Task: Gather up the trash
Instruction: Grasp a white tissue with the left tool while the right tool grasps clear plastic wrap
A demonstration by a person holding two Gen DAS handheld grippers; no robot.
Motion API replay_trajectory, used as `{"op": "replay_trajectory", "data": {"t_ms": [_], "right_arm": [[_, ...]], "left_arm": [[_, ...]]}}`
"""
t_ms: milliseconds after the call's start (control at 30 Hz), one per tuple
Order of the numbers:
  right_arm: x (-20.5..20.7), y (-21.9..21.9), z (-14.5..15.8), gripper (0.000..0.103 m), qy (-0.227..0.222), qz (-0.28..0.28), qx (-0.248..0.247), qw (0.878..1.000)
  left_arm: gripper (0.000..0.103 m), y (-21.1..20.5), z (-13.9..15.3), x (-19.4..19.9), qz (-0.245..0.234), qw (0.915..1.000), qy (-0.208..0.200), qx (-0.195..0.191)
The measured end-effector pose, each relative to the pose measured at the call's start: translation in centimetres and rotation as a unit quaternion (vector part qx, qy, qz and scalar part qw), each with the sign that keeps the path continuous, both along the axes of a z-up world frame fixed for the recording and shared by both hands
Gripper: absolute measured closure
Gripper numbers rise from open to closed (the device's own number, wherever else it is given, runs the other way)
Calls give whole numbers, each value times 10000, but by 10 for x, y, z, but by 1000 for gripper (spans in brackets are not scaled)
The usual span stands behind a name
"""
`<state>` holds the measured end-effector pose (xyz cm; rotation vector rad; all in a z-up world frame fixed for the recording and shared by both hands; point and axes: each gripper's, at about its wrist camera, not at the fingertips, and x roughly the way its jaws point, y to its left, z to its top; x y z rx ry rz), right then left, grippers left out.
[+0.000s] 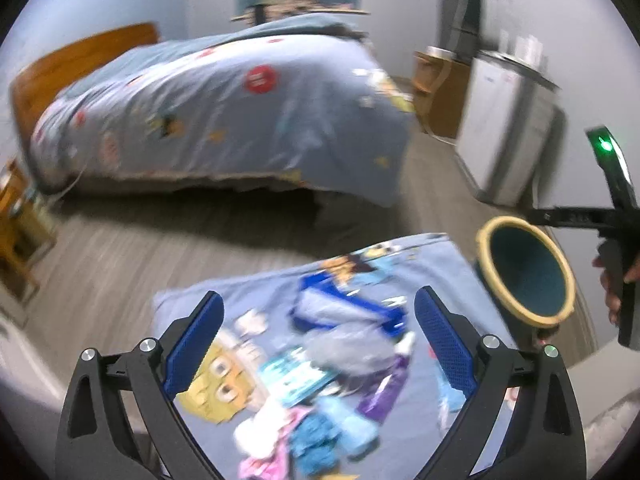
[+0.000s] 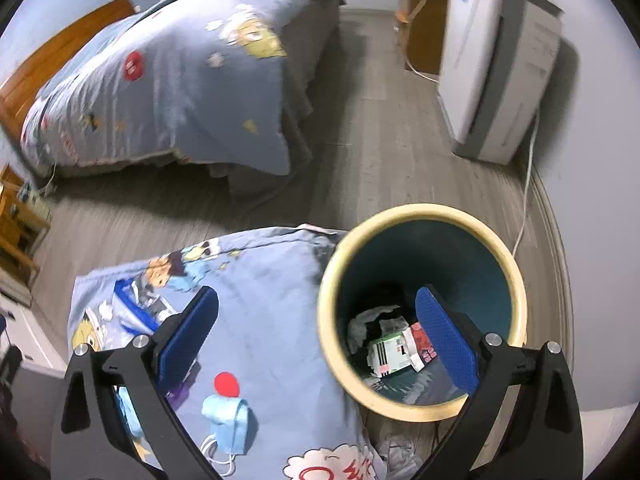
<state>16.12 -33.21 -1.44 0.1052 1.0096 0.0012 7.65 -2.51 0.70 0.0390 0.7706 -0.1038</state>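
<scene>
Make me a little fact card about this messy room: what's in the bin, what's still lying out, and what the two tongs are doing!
Room: bedroom with a bed and wood floor
Bin: round, cream rim, teal inside, standing beside the pillow
In the bin: crumpled paper and small cartons
Pillow: blue cartoon print
Still out: blue face mask and a pile of wrappers on the pillow
Left tongs: open, empty, above the wrappers
Right tongs: open, empty, above the bin's edge

Printed cloth pillow [image 2: 260, 320], smooth matt bin [image 2: 420, 216], wood-grain floor [image 2: 360, 152], paper trash [image 2: 394, 350] inside
</scene>
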Motion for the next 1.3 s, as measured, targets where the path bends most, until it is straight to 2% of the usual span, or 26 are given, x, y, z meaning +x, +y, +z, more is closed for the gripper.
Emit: {"op": "replay_trajectory", "data": {"t_ms": [133, 300, 467, 633, 800, 900, 1000, 1133, 1300], "right_arm": [[-7, 30, -3, 6, 30, 252, 54, 9997], [-17, 82, -12, 6, 152, 782, 20, 9968], [-28, 123, -22, 6, 267, 1087, -27, 9937], [-31, 155, -33, 6, 320, 1267, -35, 9914], [-25, 176, -53, 6, 593, 1412, -44, 9882], [-21, 186, -63, 6, 693, 1477, -116, 9865], [-17, 200, -71, 6, 786, 1530, -169, 9850], [-13, 215, -80, 6, 943, 1562, -117, 9831], [-10, 236, -90, 6, 1016, 1764, -283, 9786]], "left_arm": [[8, 37, -5, -11, 414, 9990, 26, -155], [8, 56, -17, -20, 498, 9987, 145, 9], [8, 71, -40, -24, 577, 9971, 498, 53], [8, 80, -63, -28, 475, 9961, 743, 107], [8, 91, -85, -31, 397, 9944, 941, 283], [8, 99, -96, -32, 425, 9933, 1065, 128], [8, 103, -108, -32, 456, 9921, 1154, 164], [11, 102, -124, -29, 340, 9896, 1393, 66], [19, 97, -138, -25, 82, 9867, 1626, 2]]}}
